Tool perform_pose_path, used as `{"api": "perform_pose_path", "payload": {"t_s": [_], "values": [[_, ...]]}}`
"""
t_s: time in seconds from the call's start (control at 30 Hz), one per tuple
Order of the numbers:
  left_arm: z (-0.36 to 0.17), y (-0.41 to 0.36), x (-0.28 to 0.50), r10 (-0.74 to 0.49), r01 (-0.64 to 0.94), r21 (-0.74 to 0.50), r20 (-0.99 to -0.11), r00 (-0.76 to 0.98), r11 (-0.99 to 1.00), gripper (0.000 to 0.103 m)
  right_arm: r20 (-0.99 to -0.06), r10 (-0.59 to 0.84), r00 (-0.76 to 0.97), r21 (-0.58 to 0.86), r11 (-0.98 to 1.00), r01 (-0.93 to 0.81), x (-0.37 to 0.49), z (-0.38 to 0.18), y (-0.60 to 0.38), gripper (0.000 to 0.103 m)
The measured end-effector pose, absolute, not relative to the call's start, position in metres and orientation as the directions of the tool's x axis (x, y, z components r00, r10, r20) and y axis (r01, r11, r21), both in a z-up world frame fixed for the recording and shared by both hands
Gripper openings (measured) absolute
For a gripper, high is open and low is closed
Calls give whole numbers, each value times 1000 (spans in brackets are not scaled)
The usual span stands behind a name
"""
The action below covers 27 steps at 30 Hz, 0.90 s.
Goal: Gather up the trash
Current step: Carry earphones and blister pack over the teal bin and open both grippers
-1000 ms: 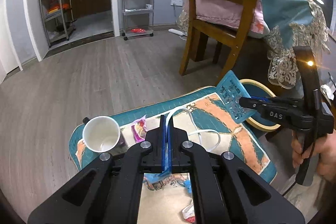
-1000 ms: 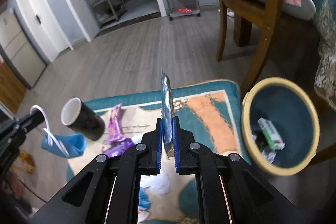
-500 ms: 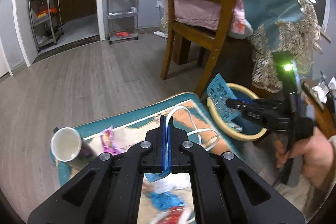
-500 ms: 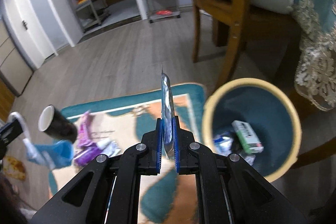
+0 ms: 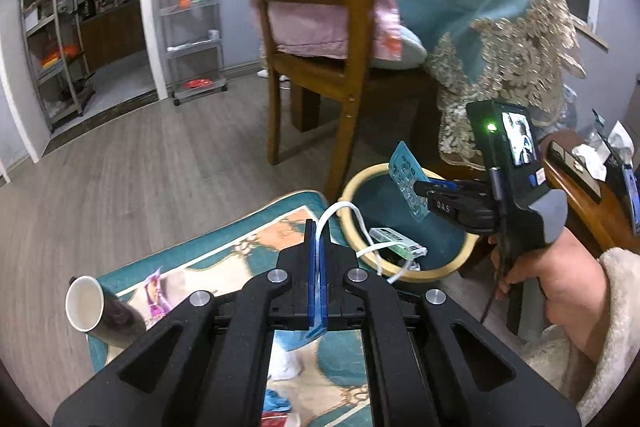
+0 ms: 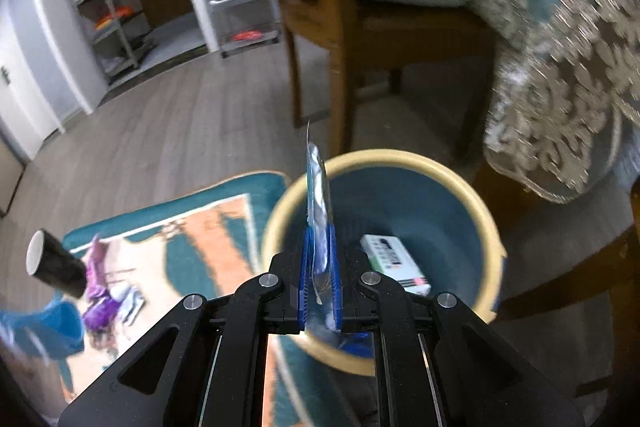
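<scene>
My left hand-held gripper is pressed together on a blue face mask; its white ear loop arcs up from the tips and drapes toward the bin's near rim. My right hand-held gripper is pinching a thin silvery blister sheet, edge-on, standing up over the left part of the bin's opening. The bin, teal inside with a cream rim, fills the centre right of the right wrist view and holds a small white and green box. A wooden chair leg stands just beyond the far rim, and a lace-edged cloth hangs close at right. At lower left, on the rug, lie a tipped paper cup and a purple wrapper, with open wood floor beyond.
</scene>
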<state>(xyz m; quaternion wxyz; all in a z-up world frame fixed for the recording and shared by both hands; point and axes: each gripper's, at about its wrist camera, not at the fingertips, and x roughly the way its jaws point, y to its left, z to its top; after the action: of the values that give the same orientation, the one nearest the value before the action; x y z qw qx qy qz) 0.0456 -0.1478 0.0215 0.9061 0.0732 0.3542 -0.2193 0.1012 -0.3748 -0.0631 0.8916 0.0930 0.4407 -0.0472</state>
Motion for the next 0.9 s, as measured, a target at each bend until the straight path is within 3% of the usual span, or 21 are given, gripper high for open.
{"api": "perform_pose_path", "payload": {"t_s": [0.37, 0.9], "values": [[23, -197, 36, -371, 514, 2, -689, 623, 858, 1, -812, -93, 576, 94, 954, 286, 94, -75, -436, 11], [-7, -235, 61, -365, 568, 18, -749, 552, 823, 1, -851, -77, 519, 114, 938, 327, 93, -96, -463, 11]]}}
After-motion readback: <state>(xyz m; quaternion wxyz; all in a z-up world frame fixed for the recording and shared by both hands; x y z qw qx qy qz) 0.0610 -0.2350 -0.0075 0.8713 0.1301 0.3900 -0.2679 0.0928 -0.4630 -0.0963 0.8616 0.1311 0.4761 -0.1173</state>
